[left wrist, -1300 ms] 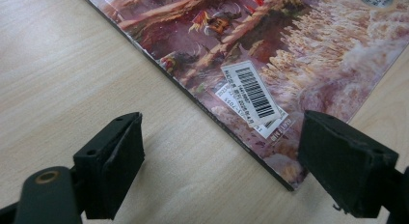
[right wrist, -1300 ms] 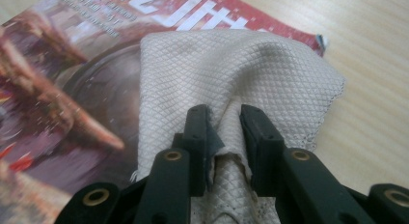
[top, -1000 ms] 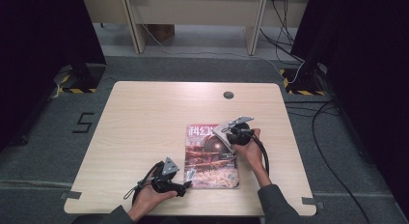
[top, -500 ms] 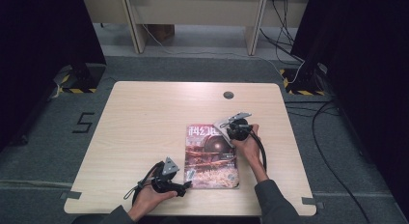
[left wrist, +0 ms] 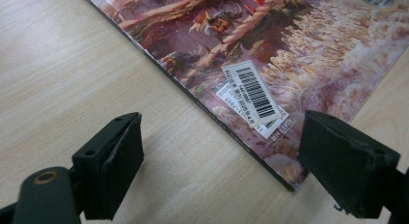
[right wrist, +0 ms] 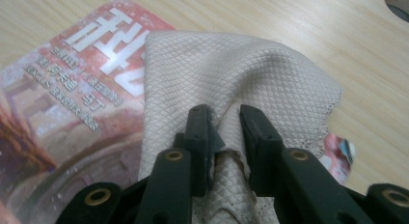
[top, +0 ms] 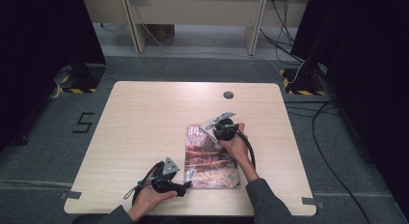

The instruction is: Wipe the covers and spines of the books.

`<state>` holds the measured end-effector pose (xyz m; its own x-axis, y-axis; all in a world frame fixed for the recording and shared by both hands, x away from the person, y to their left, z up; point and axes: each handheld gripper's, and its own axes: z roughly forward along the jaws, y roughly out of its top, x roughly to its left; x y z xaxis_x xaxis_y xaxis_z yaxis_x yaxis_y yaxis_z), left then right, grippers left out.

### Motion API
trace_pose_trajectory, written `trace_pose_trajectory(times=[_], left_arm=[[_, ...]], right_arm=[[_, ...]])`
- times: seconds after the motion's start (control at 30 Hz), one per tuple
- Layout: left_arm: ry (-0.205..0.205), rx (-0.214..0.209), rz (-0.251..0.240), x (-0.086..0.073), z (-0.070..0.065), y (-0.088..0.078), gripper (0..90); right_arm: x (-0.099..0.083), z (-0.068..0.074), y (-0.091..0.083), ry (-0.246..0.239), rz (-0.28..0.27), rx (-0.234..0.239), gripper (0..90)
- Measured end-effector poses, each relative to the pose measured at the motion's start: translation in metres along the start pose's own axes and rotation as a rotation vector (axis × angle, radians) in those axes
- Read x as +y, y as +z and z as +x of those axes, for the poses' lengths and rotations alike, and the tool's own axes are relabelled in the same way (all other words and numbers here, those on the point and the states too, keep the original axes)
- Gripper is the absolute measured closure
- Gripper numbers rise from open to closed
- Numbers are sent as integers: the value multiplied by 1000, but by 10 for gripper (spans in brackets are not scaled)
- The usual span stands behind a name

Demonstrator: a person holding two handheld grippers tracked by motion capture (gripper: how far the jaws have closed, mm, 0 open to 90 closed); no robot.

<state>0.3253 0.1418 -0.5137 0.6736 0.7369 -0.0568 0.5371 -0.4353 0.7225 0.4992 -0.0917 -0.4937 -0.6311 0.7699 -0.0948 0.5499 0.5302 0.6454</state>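
Wiping the magazine cover with a cloth.
Bench (top: 144,118) carries the magazine (top: 211,161); my left claw (left wrist: 219,161) stands open at its near corner, my right claw (right wrist: 225,137) pinches the cloth (right wrist: 241,74) on the title end. Next: drag it down the cover.

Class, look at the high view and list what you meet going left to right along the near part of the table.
left gripper → magazine → right gripper, shut on a cloth pressed on the magazine's upper part → bare table at the right.
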Motion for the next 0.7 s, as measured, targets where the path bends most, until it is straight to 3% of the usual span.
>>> trace_pose_trajectory(times=[0.5,0.63,0.7], left_arm=[[1,4,-5,0,-1,0,150],[2,5,-4,0,-1,0,150],[0,3,-4,0,-1,0,150]], right_arm=[[38,33,25,-79,28,41,740],[40,41,27,-99,18,30,745],[37,45,25,-109,15,46,745]])
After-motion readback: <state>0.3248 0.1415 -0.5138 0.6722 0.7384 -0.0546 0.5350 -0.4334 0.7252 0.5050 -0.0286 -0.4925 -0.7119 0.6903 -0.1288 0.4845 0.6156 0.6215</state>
